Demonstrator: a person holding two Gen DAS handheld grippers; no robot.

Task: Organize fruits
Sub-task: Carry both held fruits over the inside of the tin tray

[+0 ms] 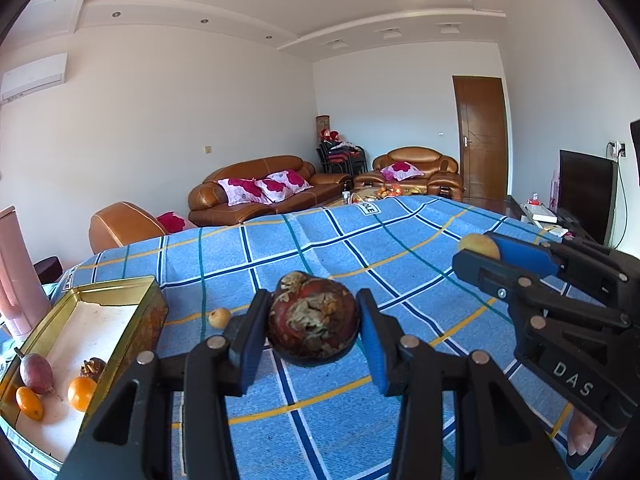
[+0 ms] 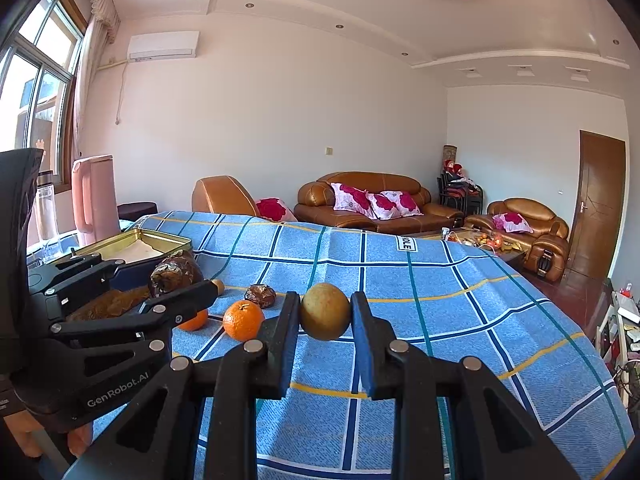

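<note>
My left gripper (image 1: 312, 314) is shut on a dark red, scabby round fruit (image 1: 312, 320), its blue pads pressing both sides. The same fruit (image 2: 176, 270) shows in the right wrist view, gripped beside the gold tin. My right gripper (image 2: 325, 310) is shut on a yellow-brown round fruit (image 2: 325, 311), also seen from the left wrist view as the yellow fruit (image 1: 478, 246) at the right. Both are held over the blue checked cloth (image 1: 400, 264). The gold tin (image 1: 116, 292) at the left holds a purple fruit (image 1: 36, 372) and two small oranges (image 1: 81, 392).
On the cloth lie an orange (image 2: 243, 320), a second orange (image 2: 194, 320) half hidden by the left gripper, a dark fruit (image 2: 260, 295) and a small yellow fruit (image 1: 219, 317). A pink kettle (image 2: 94, 196) stands behind the tin. The cloth's far edge drops off towards the sofas.
</note>
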